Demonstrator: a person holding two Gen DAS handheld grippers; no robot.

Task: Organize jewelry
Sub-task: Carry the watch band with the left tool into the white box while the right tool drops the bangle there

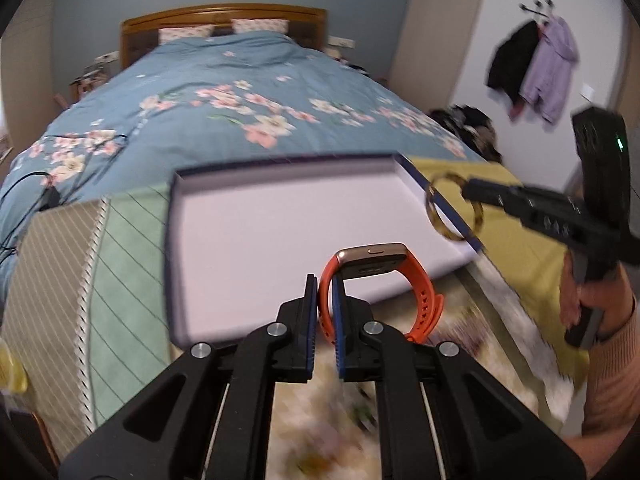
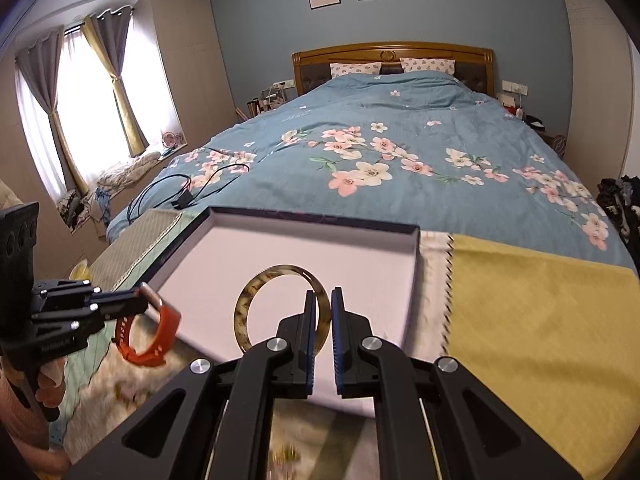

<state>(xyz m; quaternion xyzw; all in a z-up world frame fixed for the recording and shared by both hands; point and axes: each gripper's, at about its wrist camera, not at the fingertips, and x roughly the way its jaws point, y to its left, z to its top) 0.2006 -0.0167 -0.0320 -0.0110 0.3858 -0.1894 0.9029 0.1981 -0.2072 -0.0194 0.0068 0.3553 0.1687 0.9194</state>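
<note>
My left gripper [image 1: 325, 280] is shut on the strap of an orange watch [image 1: 416, 292] with a gold case, held just over the near edge of a shallow white-lined box [image 1: 260, 236]. My right gripper [image 2: 324, 294] is shut on a tortoiseshell bangle [image 2: 244, 304] held above the same box [image 2: 360, 256]. In the left wrist view the right gripper [image 1: 468, 190] holds the bangle [image 1: 440, 224] at the box's right rim. In the right wrist view the left gripper [image 2: 140, 300] holds the watch [image 2: 156, 344] at the box's near left corner.
The box lies on patchwork cloths at the foot of a bed with a blue floral duvet [image 2: 380, 152]: a yellow cloth [image 2: 540, 320] on the right, a green striped one [image 1: 120, 280] on the left. A black cable [image 2: 180, 188] lies on the duvet.
</note>
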